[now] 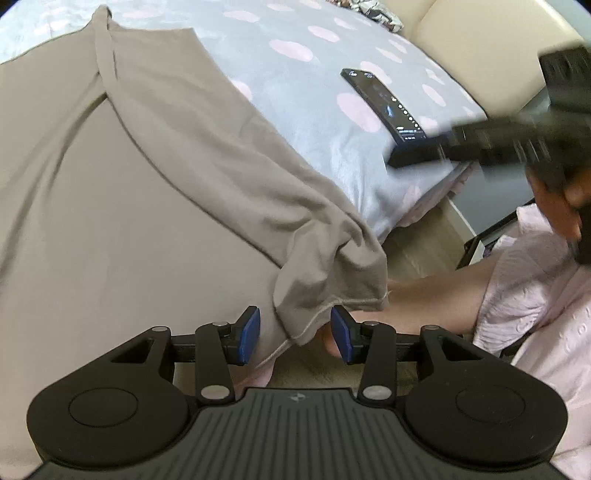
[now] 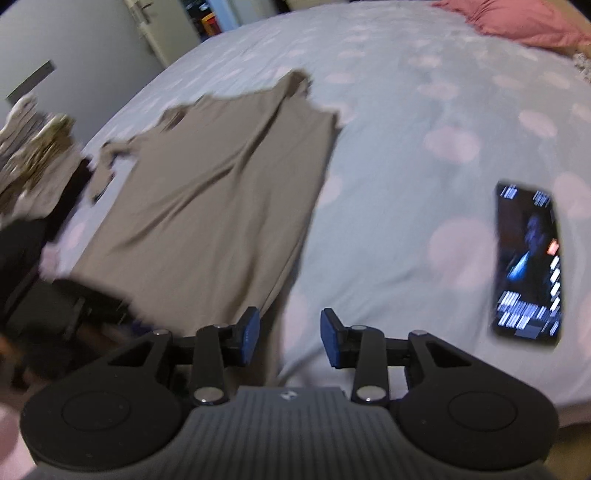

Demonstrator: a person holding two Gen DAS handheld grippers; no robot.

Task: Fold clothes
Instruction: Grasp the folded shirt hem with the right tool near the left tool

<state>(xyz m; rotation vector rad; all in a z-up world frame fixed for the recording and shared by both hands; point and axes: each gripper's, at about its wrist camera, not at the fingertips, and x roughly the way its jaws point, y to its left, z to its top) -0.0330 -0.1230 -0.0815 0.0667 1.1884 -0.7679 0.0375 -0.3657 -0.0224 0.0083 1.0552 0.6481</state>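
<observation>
Small unreadable logo on left claw (image 1: 294,336), taupe garment (image 1: 147,192) beyond

bed (image 2: 388,110): grey-blue cover with pale pink spots | taupe garment (image 2: 221,192): spread flat on it, hem hanging over the near edge | smartphone (image 2: 528,258): screen lit, face up, well right of garment | pink pillow (image 2: 517,22): far corner
</observation>
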